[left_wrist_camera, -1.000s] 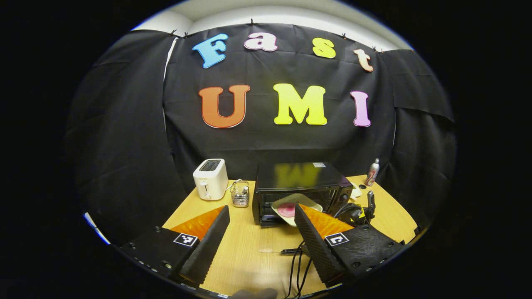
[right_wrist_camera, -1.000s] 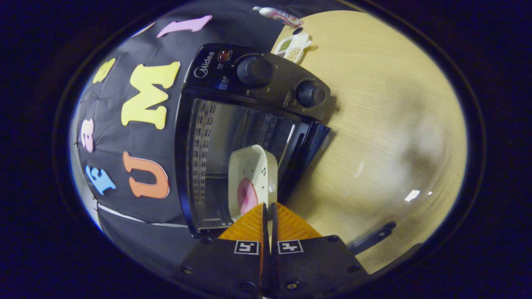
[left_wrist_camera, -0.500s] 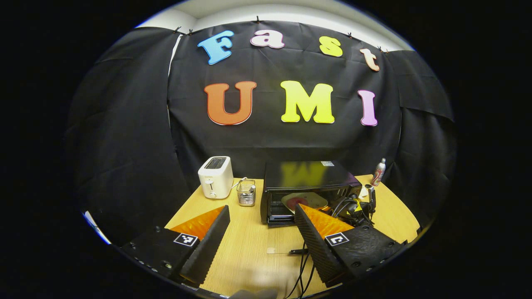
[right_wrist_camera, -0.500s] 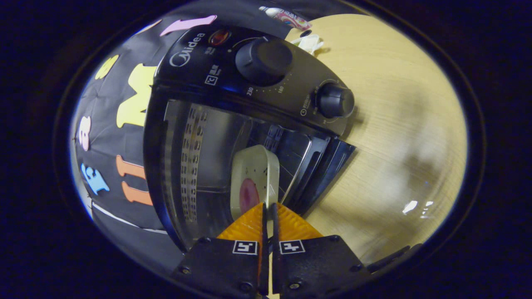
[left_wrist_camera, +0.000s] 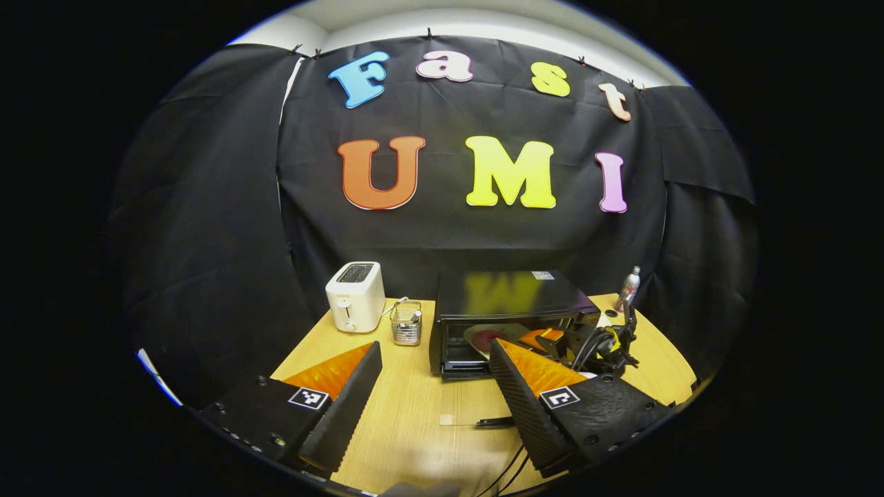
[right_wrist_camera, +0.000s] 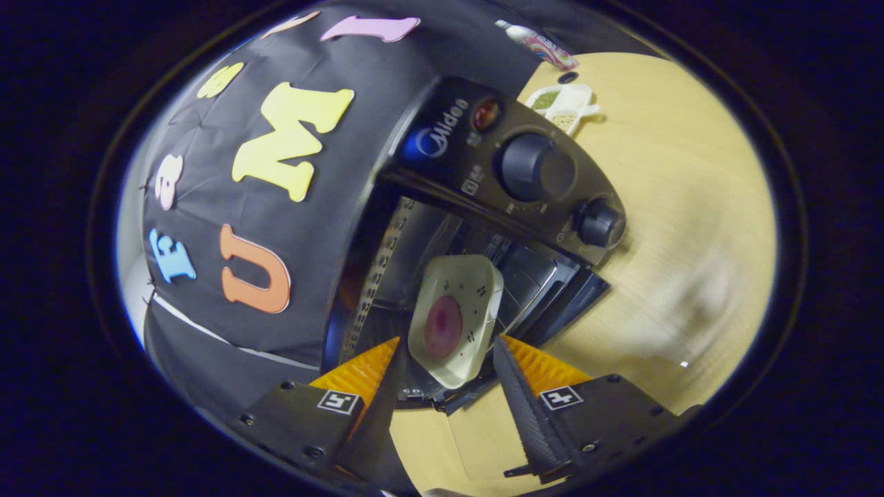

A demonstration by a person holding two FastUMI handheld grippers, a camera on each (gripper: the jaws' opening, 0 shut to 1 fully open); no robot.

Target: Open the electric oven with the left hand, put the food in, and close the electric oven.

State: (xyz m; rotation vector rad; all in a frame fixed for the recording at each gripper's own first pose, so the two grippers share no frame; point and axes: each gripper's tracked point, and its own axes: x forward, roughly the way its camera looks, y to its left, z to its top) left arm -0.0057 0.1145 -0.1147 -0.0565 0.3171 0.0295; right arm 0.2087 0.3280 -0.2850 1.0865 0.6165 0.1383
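The black electric oven (left_wrist_camera: 511,304) stands at the table's far middle with its door (left_wrist_camera: 459,369) folded down. Inside its cavity lies a cream plate (right_wrist_camera: 456,304) carrying a round pink food (right_wrist_camera: 443,326). My right gripper (right_wrist_camera: 447,344) is open at the oven's mouth, one finger on each side of the plate's near end, with a gap to each pad. In the left gripper view the right gripper (left_wrist_camera: 552,338) shows at the oven's front right. My left gripper (left_wrist_camera: 435,348) hangs open over the table in front of the oven, holding nothing.
A white toaster (left_wrist_camera: 354,295) and a wire basket (left_wrist_camera: 406,324) stand left of the oven. A bottle (left_wrist_camera: 627,288) and a small compartment dish (right_wrist_camera: 563,107) sit at the back right. Cables (left_wrist_camera: 511,469) and a black tool (left_wrist_camera: 494,421) lie on the wooden table (left_wrist_camera: 414,414).
My right gripper carried the plate into the oven, opened and let it go, then drew back a little and rolled. The left gripper barely moved.
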